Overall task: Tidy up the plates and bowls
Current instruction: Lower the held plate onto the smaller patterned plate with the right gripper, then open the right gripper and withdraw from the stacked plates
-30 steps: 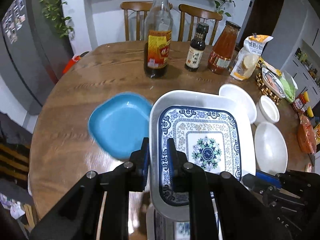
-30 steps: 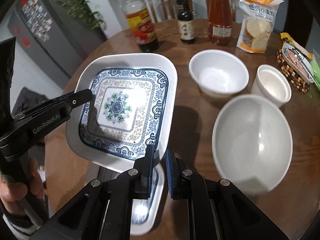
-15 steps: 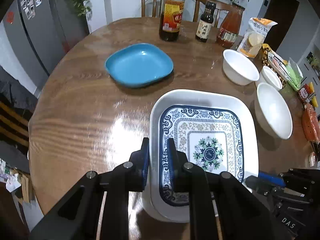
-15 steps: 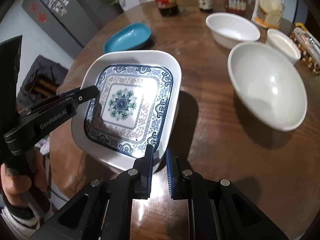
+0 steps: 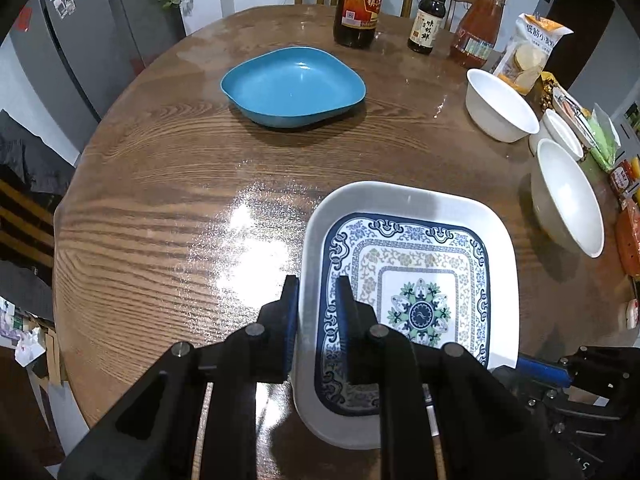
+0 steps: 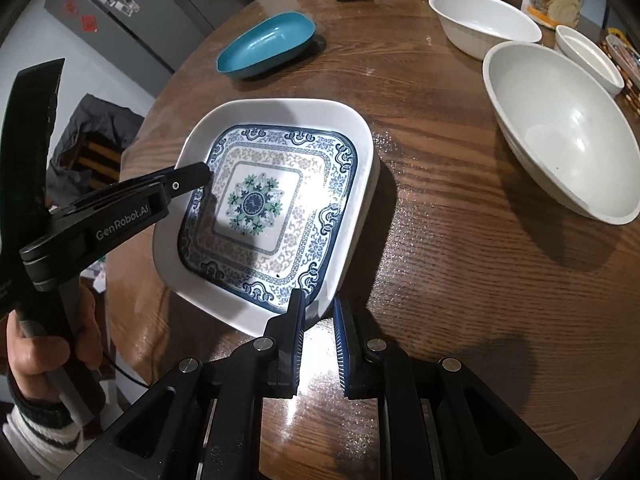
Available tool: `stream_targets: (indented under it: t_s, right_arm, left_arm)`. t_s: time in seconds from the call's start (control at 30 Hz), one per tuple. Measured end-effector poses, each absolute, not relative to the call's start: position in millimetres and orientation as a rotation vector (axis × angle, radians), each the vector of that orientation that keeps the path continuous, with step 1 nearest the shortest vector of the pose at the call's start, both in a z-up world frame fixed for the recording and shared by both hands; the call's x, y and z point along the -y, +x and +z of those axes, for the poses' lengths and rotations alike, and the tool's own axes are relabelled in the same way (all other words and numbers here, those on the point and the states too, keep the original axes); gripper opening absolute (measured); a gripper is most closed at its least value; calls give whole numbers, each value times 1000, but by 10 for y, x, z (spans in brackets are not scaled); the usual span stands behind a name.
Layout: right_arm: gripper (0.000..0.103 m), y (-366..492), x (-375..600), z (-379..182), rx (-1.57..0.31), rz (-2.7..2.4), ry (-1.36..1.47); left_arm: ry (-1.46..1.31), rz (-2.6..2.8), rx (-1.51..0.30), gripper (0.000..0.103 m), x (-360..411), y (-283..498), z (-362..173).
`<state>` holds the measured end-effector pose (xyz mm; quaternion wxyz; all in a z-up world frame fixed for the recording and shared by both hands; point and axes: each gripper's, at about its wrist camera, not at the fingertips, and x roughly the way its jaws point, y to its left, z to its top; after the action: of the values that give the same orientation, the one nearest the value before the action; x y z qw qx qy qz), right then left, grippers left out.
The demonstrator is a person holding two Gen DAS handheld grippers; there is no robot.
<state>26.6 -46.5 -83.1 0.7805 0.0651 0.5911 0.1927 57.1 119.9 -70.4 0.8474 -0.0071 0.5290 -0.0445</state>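
Observation:
A white square plate with a blue floral pattern (image 5: pixel 416 280) (image 6: pixel 264 200) sits low over the wooden table (image 5: pixel 160 200); I cannot tell whether it touches the wood. My left gripper (image 5: pixel 316 284) (image 6: pixel 192 176) is shut on its left rim. My right gripper (image 6: pixel 319 308) (image 5: pixel 560 372) is shut on the opposite edge near a corner. A blue dish (image 5: pixel 292 84) (image 6: pixel 264 46) stands further back. To the right are a large white bowl (image 5: pixel 568 196) (image 6: pixel 560 132), a medium one (image 5: pixel 500 106) (image 6: pixel 484 20) and a small one (image 5: pixel 560 132) (image 6: pixel 588 56).
Three bottles (image 5: pixel 360 4) and a bag of crackers (image 5: pixel 528 52) line the table's far side, with packets (image 5: pixel 624 208) along the right edge. A hand (image 6: pixel 44 360) grips the left tool's handle. Bare wood lies left of the plate, ending at the table's rounded edge.
Both grippers have carried the patterned plate down and back toward the table's near side. The blue dish and bowls now lie farther off. A second patterned plate seen beneath has left view.

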Motion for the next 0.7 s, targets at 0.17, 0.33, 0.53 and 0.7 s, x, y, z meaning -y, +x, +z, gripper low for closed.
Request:
stream_targets:
  t_s: [0.17, 0.33, 0.53, 0.7]
  right_arm:
    - [17, 266, 457, -852, -1282, 409, 151]
    - [18, 278, 407, -841, -1277, 393, 114]
    - [18, 386, 417, -831, -1253, 352, 96]
    - [18, 533, 491, -870, -1227, 294, 85]
  left_arm:
    - [5, -90, -1150, 16, -1212, 584, -798]
    - [32, -92, -1156, 18, -1178, 634, -839]
    - [56, -95, -1151, 18, -1153, 736, -845]
    - [51, -118, -1145, 18, -1087, 865, -836]
